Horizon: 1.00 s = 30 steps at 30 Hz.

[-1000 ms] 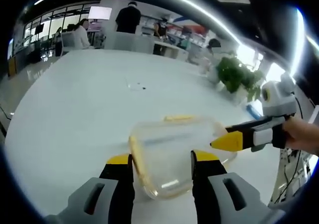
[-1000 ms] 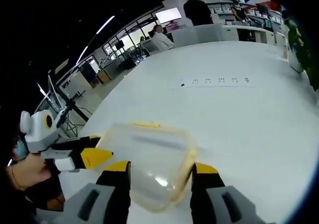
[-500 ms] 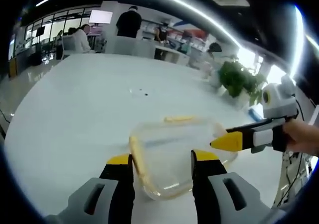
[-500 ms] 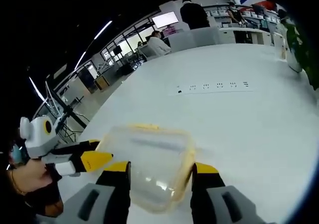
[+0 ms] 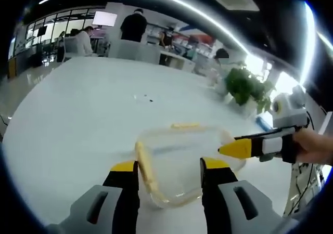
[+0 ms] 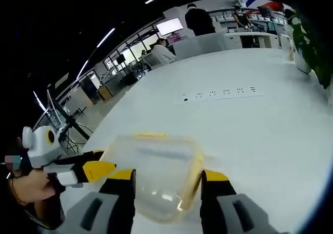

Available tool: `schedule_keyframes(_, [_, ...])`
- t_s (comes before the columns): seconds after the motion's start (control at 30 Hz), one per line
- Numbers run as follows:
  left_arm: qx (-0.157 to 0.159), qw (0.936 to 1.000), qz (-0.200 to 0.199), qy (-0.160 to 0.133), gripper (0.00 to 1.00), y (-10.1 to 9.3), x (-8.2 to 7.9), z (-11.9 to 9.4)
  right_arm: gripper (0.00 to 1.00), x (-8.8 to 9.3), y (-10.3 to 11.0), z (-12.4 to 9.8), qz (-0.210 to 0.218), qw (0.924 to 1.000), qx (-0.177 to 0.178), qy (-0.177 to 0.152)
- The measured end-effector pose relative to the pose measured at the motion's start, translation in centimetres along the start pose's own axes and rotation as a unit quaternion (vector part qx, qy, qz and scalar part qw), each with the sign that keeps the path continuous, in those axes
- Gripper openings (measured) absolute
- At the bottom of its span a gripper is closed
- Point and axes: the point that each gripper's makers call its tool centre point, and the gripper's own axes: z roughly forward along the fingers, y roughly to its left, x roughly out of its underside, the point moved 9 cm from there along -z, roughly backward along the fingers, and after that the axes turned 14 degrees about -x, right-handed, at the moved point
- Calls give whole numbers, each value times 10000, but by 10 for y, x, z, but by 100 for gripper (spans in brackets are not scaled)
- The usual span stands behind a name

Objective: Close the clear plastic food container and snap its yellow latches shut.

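Left gripper view: empty container [image 5: 182, 161].

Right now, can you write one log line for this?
container: lid on, on white table | left tool: open, around near edge | right tool: open, around opposite edge

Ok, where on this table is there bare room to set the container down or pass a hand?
The white table is bare beyond the container, up to the small dark marks, and all along the side away from the plant. In the right gripper view, bare table runs between the container and the row of marks. It is crowded around the container, with both grippers close.
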Motion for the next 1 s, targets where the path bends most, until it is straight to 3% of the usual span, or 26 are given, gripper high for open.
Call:
schedule_keyframes(0.07, [68, 9998, -170, -77, 43, 4, -2, -2, 48, -5, -2, -3, 83, 9980, 345, -518])
schedule_keyframes(0.17, [188, 9963, -796, -269, 47, 7, -6, -8, 53, -5, -1, -10, 270, 9975, 132, -639])
schedule_keyframes(0.43, [329, 9991, -253, -111, 54, 5, 0, -29, 58, 5, 5, -28, 179, 9983, 89, -552])
schedule_keyframes(1.0, [285, 9987, 262, -318, 58, 3, 10, -85, 62, 34, 43, -63, -285, 9991, 20, -324])
